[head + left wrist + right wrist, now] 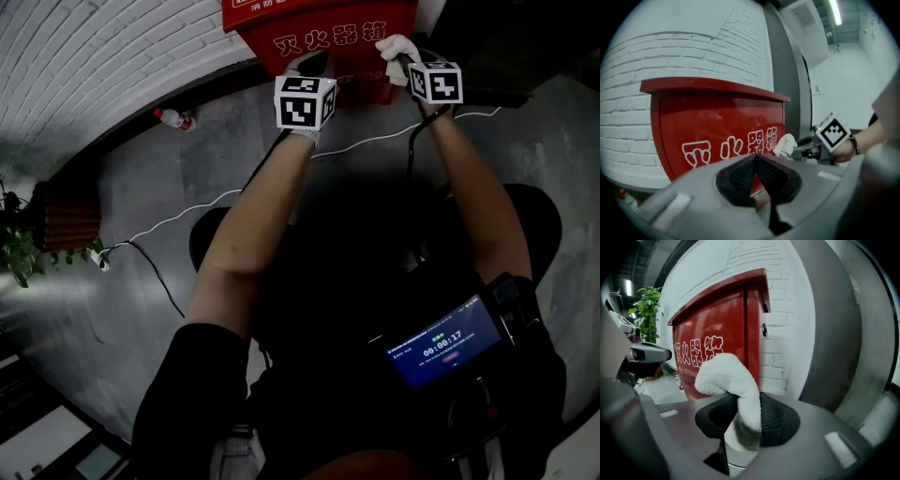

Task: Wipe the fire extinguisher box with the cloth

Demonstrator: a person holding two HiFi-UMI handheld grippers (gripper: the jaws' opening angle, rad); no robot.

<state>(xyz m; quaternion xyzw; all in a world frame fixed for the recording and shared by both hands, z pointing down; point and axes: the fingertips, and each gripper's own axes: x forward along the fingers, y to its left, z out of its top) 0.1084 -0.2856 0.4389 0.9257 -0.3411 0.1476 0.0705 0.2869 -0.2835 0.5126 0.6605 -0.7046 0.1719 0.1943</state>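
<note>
The red fire extinguisher box [323, 37] [717, 126] [722, 329] with white characters stands against the white brick wall. A white cloth [729, 380] [398, 47] [785, 144] is pinched in my right gripper [743, 416] [405, 62], which is shut on it and held close to the box's right front edge. My left gripper [756, 174] [314, 67] is shut with nothing in it, its tips close to the lower front of the box; whether they touch it is unclear.
A plastic bottle [173, 118] lies on the grey floor by the wall at the box's left. A potted plant [28, 239] [647, 310] stands farther left. White cables [187, 217] run over the floor. A device with a lit screen [441, 342] hangs at the person's chest.
</note>
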